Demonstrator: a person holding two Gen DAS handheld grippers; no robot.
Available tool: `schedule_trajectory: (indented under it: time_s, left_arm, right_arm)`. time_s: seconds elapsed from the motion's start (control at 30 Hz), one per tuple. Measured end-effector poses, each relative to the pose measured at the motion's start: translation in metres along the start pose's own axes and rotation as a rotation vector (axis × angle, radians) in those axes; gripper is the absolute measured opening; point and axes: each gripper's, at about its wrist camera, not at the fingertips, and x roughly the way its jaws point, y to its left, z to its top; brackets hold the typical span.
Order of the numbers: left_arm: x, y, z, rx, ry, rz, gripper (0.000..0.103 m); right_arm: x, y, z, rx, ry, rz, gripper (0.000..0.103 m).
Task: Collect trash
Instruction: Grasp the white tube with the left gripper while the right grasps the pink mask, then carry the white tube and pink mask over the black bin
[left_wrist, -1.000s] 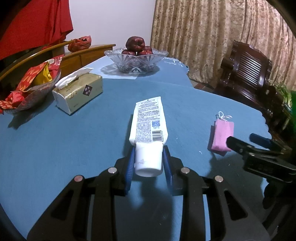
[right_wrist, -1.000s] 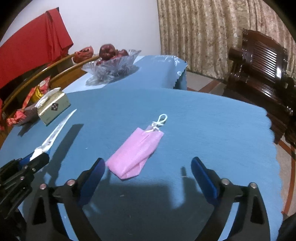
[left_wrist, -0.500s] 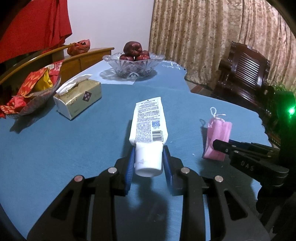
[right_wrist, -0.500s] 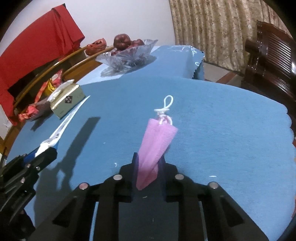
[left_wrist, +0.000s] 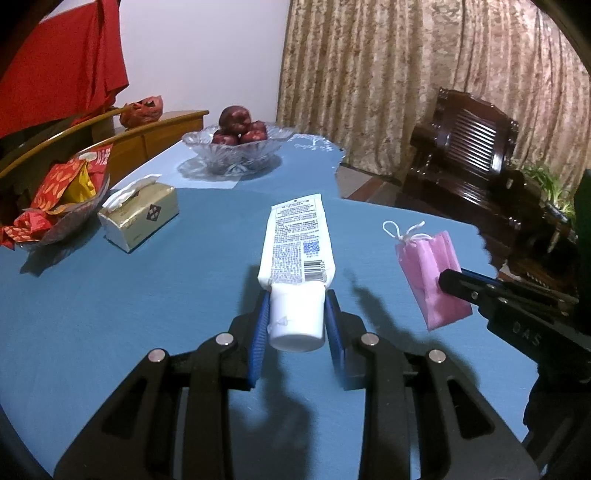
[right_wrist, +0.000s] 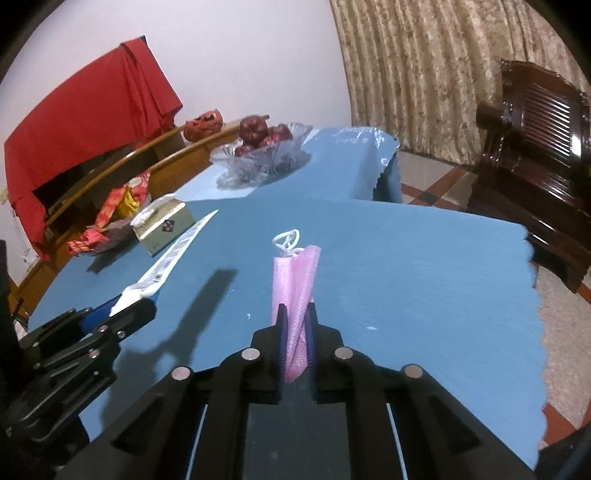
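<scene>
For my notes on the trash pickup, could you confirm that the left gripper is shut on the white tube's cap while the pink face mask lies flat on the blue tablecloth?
Not quite. The pink face mask is not lying on the blue tablecloth; it is pinched in the right gripper and lifted clear, as the right wrist view shows. The left gripper is indeed shut on the white tube at its cap.

Glass fruit bowl (left_wrist: 236, 151), gold tissue box (left_wrist: 142, 216), blue tablecloth (left_wrist: 110, 295), dark wooden chair (left_wrist: 469, 147), patterned curtain (left_wrist: 406, 74)
</scene>
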Motion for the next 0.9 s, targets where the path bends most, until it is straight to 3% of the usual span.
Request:
schedule_trajectory:
  time_s: [0.33, 0.9]
  left_arm:
    - [-0.055, -0.051, -0.01, 0.035, -0.038, -0.064, 0.028]
    - [-0.125, -0.137, -0.037, 0.101, -0.048, -0.214, 0.028]
  right_arm:
    - [-0.089, -0.012, -0.019, 0.019, -0.091, -0.037, 0.009]
    - [-0.235, -0.059, -0.075, 0.082, -0.179, -0.2, 0.009]
